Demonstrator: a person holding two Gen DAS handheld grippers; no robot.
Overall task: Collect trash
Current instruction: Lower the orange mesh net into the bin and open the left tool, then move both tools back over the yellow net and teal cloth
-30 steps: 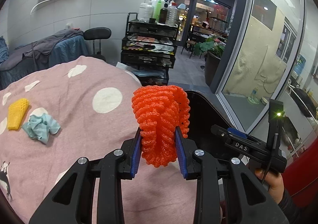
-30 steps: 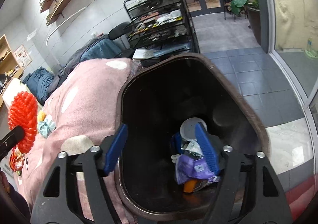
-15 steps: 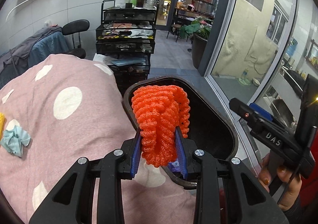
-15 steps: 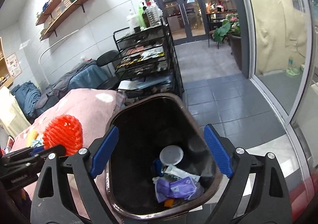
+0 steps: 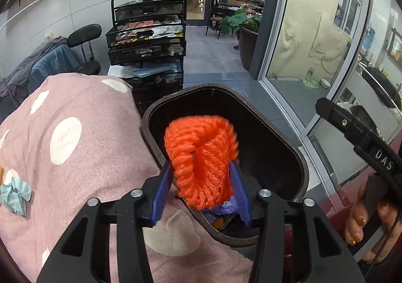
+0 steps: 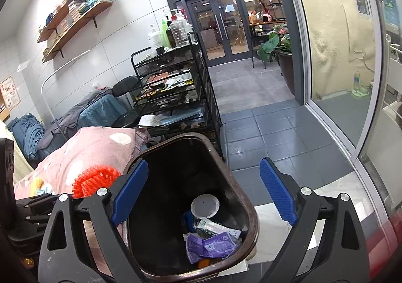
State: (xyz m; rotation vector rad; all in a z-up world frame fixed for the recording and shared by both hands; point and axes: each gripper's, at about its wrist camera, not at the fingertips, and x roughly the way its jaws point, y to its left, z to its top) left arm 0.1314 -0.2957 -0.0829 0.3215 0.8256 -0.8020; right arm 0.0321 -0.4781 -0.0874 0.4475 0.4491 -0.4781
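Note:
My left gripper (image 5: 201,192) has its jaws spread wider, with the orange foam net (image 5: 201,157) still between the blue pads, blurred, over the near edge of the dark trash bin (image 5: 299,164). The net also shows in the right wrist view (image 6: 95,180), left of the bin (image 6: 198,137). My right gripper (image 6: 203,192) is open and empty above the bin, which holds a purple wrapper (image 6: 213,245), a white lid (image 6: 204,206) and other scraps. A crumpled light-blue tissue (image 5: 15,195) lies on the pink dotted cloth (image 5: 75,157) at far left.
A black wire rack (image 5: 148,39) with bottles on top stands behind the bin. A black chair (image 5: 85,39) with draped clothes is at back left. Glass doors (image 5: 314,39) run along the right. A potted plant (image 5: 245,31) stands on the tiled floor.
My left gripper has carried the orange net rightward from over the cloth to above the bin, and its jaws have spread apart. My right gripper has pulled back and up from the bin.

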